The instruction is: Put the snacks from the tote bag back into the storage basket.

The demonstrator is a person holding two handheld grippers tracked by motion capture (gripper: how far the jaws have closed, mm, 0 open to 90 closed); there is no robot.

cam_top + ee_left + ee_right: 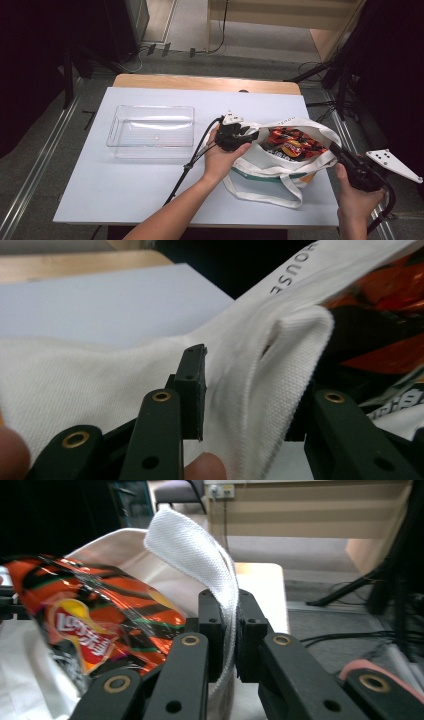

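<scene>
Bag: your white tote bag (270, 172) lies on the right half of the table (150, 190), mouth held open toward the far side, one loose strap (280, 197) trailing on the near side.
Bag contents: orange and black snack packets (292, 141) fill the open mouth; in the right gripper view one orange crisp packet (100, 625) sits just left of your right tool's jaws.
Left tool: your left tool (248, 135) is at the bag's left rim. In the left gripper view (247, 412) a thick fold of white bag cloth (260, 385) fills the gap between the jaws. The jaws stand partly open around it; the left pad lies against the cloth, and the right pad is hidden behind the fold, so you appear to have the rim pinched.
Right tool: your right tool (334, 148) is at the bag's right rim. In the right gripper view (228, 635) the jaws are nearly closed, pads pressed on a white woven strap (200, 555) that rises from between them and curls over to the left.
Hands: your left hand (222, 157) wraps its tool beside the bag; your right hand (356, 200) is at the table's right near corner.
Tray: a clear plastic tray (117, 131) sits on the left half of the table, well apart from the bag.
Table: white top, with a wooden edge (205, 82) along the far side.
</scene>
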